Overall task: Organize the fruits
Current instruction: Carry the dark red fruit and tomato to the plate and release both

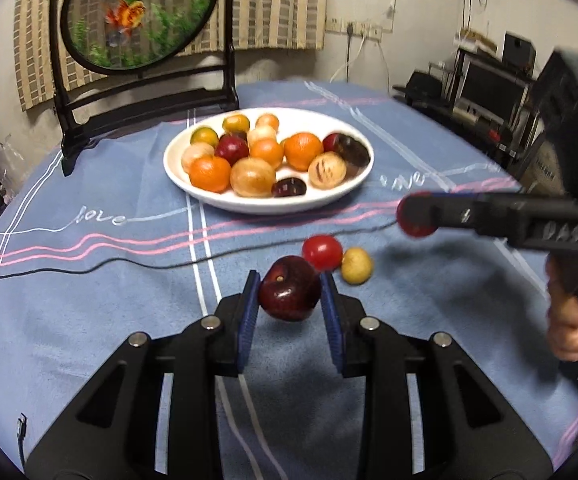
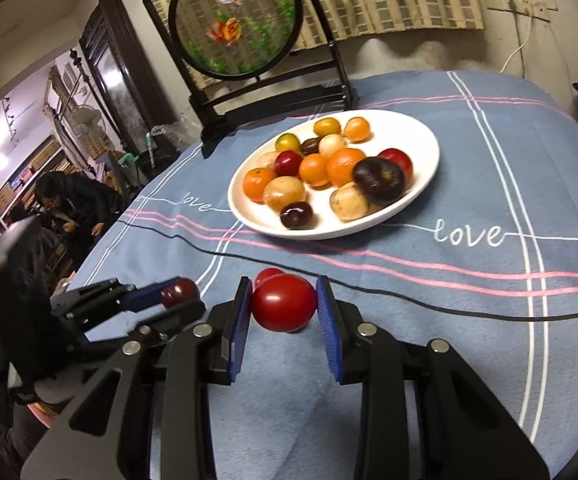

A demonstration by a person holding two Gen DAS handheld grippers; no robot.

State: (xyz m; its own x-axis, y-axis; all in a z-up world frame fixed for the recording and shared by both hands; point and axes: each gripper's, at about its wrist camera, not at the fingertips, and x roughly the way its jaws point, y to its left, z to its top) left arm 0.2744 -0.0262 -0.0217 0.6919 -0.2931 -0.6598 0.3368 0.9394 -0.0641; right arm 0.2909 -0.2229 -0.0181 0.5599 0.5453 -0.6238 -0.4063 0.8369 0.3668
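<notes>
A white plate (image 1: 269,204) sits on a table with a blue cloth (image 1: 89,280), and it is the thing to measure all places from. The plate is heaped with small fruits: orange ones, pale yellow ones, dark red ones and a nearly black one. Behind the plate stands a round picture of goldfish in a black frame (image 1: 137,12). A thin black cable (image 2: 449,304) lies across the cloth on the near side of the plate. The left gripper (image 1: 290,294) is on the near side of the plate, past the cable, and its two blue pads are squeezed on a dark red plum (image 1: 289,294), which is lifted up off the cloth. Just past it, a bit closer to the plate, a small red fruit (image 1: 322,252) and a small yellow fruit (image 1: 356,265) lie on the cloth, touching or almost touching each other. The right gripper (image 2: 284,304) is also on the near side of the plate, and its pads are pressed on a bright red tomato (image 2: 284,302). In the left wrist view a hand (image 1: 573,316) wraps the right gripper's handle. Far off to the left of the plate, a person in dark clothes (image 2: 77,200) bends over in another room.
</notes>
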